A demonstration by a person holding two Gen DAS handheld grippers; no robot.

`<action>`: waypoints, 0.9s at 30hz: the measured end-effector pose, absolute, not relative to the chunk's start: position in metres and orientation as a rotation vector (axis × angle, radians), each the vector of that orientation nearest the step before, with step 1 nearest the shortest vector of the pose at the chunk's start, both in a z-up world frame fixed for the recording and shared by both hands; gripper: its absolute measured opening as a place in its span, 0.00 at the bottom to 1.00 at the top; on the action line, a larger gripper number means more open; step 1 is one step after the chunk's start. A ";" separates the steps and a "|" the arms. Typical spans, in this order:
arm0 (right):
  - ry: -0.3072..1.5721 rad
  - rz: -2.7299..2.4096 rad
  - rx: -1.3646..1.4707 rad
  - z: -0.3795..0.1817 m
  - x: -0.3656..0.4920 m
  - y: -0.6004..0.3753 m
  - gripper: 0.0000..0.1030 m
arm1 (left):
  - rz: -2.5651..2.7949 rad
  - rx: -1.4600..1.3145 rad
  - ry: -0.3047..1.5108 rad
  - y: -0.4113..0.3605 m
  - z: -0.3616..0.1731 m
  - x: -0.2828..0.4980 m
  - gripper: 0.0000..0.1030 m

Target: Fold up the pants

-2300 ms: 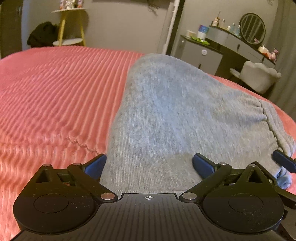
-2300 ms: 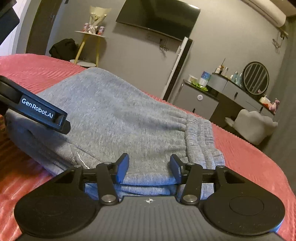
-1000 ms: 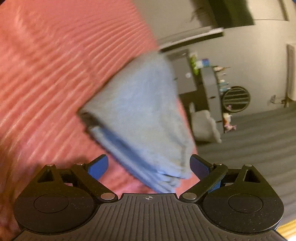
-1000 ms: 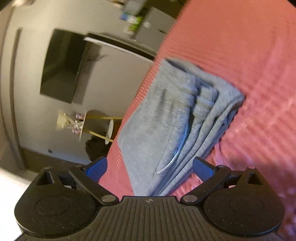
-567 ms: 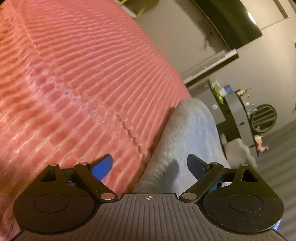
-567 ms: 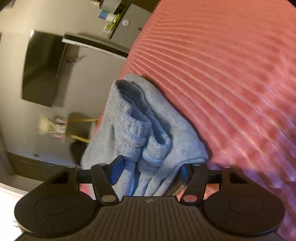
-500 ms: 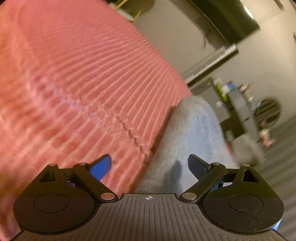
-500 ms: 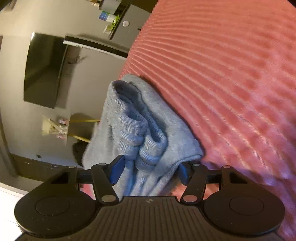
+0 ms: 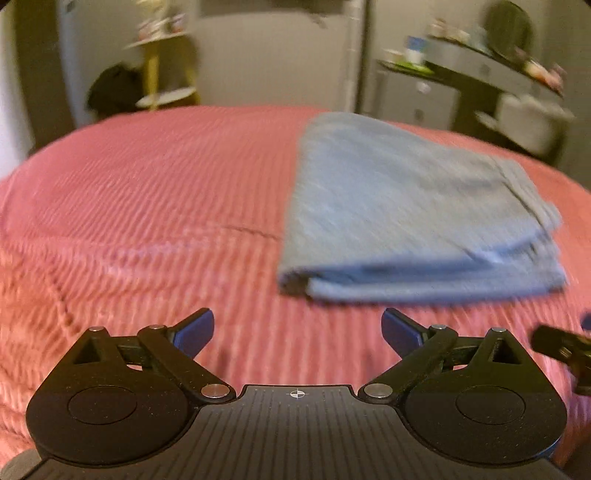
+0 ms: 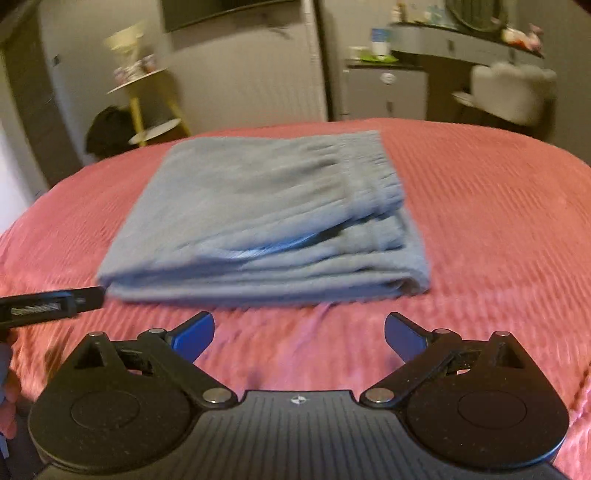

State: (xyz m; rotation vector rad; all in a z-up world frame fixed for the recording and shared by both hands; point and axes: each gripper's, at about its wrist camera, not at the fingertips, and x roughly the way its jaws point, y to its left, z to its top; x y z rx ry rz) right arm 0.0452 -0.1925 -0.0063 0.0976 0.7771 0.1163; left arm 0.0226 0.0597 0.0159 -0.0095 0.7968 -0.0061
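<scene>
A: Location of pants?

B: Folded into a stacked grey rectangle, flat on the red ribbed bedspread. Layered edges facing the cameras, elastic waistband on the right end. Blurred in both views.

A: Status of right gripper?

B: Jaws opening, spread wide, blue pads clear of the fabric. Only bedspread between them. Short of the folded stack, near its front edge.

A: And left gripper?

B: Spread wide too, nothing pinched. Over bare bedspread, aimed left of the stack; pants ahead and to the right, apart from the fingers.

A: Anything blocking?

B: Nothing between either tool and the stack. Black edge of the left gripper poking into the right wrist view at left, just beside the stack's near left corner.

A: Surroundings?

B: Beyond the bed: yellow side table, dark bundle beside it, wall-mounted TV, grey cabinet, dresser with round mirror, white chair. All well apart from the pants.
</scene>
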 end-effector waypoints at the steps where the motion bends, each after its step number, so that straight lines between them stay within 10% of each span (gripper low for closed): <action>1: 0.776 0.120 0.085 -0.006 0.038 -0.188 0.96 | -0.024 0.010 0.795 0.055 0.016 0.020 0.97; 27: 0.697 0.033 -0.132 -0.014 0.031 -0.157 0.96 | -0.069 0.006 0.827 0.048 -0.002 0.025 0.97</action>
